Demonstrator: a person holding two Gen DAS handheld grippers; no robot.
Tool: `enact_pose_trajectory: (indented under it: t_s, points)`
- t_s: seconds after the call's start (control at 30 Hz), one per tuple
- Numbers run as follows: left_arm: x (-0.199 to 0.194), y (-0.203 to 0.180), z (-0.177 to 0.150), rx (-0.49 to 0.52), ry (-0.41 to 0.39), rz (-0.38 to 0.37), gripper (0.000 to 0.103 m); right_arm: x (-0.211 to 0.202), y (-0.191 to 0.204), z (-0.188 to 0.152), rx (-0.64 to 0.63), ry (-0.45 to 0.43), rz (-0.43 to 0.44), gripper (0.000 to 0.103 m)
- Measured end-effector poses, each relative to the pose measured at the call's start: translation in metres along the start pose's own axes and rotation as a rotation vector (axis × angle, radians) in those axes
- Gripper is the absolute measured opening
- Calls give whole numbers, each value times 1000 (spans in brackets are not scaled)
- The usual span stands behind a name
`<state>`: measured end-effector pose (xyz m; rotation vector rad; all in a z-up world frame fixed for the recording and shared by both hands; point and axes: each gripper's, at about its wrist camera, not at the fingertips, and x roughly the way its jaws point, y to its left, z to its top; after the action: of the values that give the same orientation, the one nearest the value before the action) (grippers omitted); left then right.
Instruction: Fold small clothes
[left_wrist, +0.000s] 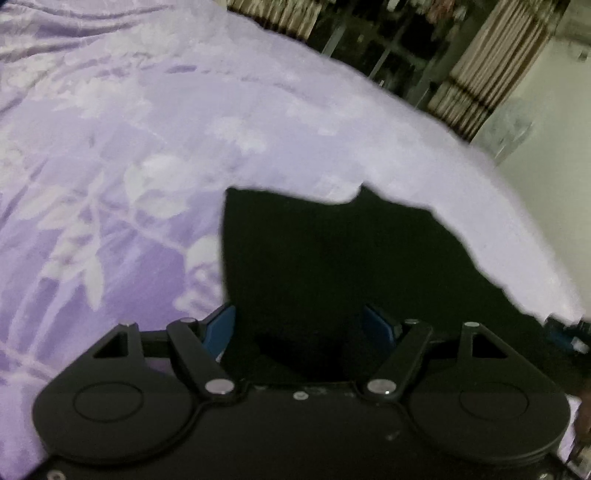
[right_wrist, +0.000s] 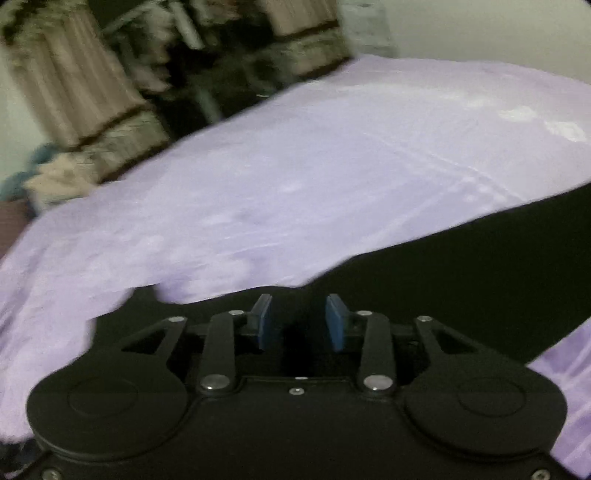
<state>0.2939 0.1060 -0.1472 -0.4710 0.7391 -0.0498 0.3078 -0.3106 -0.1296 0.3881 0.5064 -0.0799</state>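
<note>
Black garment (left_wrist: 332, 258) lies on the lilac bed cover (left_wrist: 129, 147); left hand-held gripper (left_wrist: 301, 325) stands wide apart over it; right hand-held gripper (right_wrist: 300, 321) stands partly apart, dark cloth between its pads (right_wrist: 263, 325), grip uncertain.

Light: dim indoor light, soft and even, its source not visible.
Colour: a cool violet cast over the bedspread (left_wrist: 147, 147).
Dark garment (left_wrist: 351, 258): nearly pure black in both views, no folds or texture readable.
Shadows: faint; no hard edges on the bedspread.
Glare: small bright glints on the metal pivots only.
Blur: right wrist view smeared by motion, curtains (right_wrist: 74, 92) streaked; left wrist view softer at the far edge.
Distortion: fisheye bends the bed's edge into an arc; corners darken.
</note>
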Motion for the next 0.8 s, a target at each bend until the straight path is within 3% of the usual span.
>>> enact_pose_trajectory:
  t_s: [0.1,0.2,0.23,0.37,0.5,0.57,0.8]
  points:
    - [9,-6,0,20,20,14,76,-2,6,-12,-46,94,108,27]
    - [24,-1,-6,47,85,72,77,8,5,-25,-109,155,24,25]
    - [26,2,-7,61,96,90,77,10,0,-26,-105,163,-18,15]
    - [20,5,-10,102,93,125,78,0,-33,-23,29,175,44,15]
    - [-3,-2,-10,126,64,114,78,-40,-66,-14,89,107,11,36]
    - [-14,-3,-13,131,45,92,78,-58,-102,-5,162,61,-31,36]
    - [-30,-16,-20,118,42,68,78,-105,-231,17,420,-81,-294,37]
